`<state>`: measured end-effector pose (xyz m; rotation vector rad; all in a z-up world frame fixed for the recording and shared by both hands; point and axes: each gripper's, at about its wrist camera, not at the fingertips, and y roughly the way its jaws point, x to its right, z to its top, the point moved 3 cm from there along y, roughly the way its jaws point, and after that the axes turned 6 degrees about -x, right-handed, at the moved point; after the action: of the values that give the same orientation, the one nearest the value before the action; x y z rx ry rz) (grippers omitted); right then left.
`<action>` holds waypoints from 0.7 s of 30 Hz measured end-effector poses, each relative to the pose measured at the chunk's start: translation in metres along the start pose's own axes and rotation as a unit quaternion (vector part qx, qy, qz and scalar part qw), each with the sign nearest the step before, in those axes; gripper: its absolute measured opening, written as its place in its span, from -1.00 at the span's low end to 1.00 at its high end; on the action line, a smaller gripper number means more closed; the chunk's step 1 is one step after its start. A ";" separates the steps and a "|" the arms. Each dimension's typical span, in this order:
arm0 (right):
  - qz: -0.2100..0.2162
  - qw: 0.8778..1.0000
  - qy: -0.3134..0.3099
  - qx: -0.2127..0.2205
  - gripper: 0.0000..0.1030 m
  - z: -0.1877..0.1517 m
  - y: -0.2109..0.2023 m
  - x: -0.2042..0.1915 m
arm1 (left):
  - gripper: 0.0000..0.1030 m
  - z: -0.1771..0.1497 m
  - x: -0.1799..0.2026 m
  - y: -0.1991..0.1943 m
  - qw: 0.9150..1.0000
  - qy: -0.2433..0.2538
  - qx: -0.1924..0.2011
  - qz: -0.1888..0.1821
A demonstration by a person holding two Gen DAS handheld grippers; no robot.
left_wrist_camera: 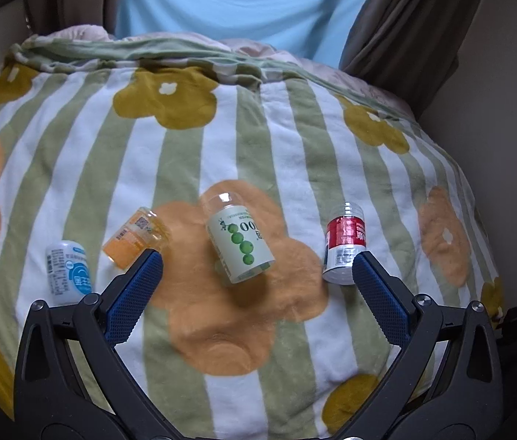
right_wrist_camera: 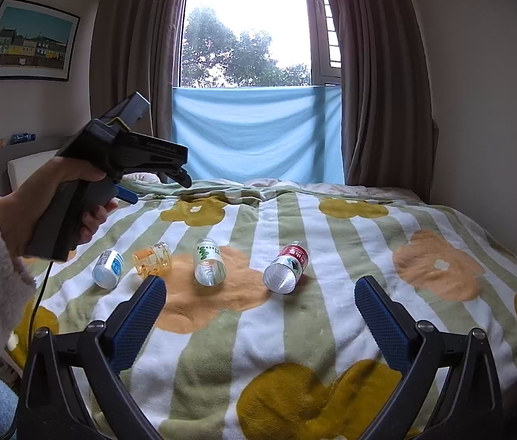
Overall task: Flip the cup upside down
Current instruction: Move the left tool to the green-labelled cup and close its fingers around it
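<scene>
Several small clear plastic cups lie on their sides in a row on the flowered blanket [left_wrist_camera: 222,139]: a blue-label cup [left_wrist_camera: 68,272], an orange cup [left_wrist_camera: 136,238], a green-label cup [left_wrist_camera: 238,242] and a red-label cup [left_wrist_camera: 344,244]. They also show in the right wrist view: blue [right_wrist_camera: 108,268], orange [right_wrist_camera: 153,259], green [right_wrist_camera: 209,262], red [right_wrist_camera: 287,268]. My left gripper [left_wrist_camera: 255,262] is open and empty, held above the green-label cup. It also shows from the side in the right wrist view [right_wrist_camera: 165,185]. My right gripper [right_wrist_camera: 260,289] is open and empty, in front of the row.
The blanket [right_wrist_camera: 332,242] covers a bed that ends at a window with a blue cloth [right_wrist_camera: 258,132] and brown curtains [right_wrist_camera: 379,73]. A wall [right_wrist_camera: 489,110] bounds the bed on the right. A framed picture [right_wrist_camera: 25,40] hangs on the left wall.
</scene>
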<state>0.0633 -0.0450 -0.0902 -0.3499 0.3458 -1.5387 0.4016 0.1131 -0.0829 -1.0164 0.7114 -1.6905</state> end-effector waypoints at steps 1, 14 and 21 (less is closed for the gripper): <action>0.003 1.000 -0.001 -0.005 0.99 -0.003 0.005 0.003 | 0.99 0.008 -0.001 0.019 1.000 -0.012 -0.019 0.000; 0.015 0.998 0.003 -0.057 0.99 -0.033 0.061 0.029 | 0.94 0.038 -0.029 0.189 0.980 -0.073 -0.168 0.082; 0.040 0.996 0.004 -0.075 0.99 -0.037 0.080 0.022 | 0.45 0.033 -0.030 0.211 0.975 -0.061 -0.195 0.086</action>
<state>0.1201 -0.0669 -0.1581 -0.4420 0.4780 -1.4407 0.5303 0.0725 -0.2516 -1.2776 1.0434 -1.3547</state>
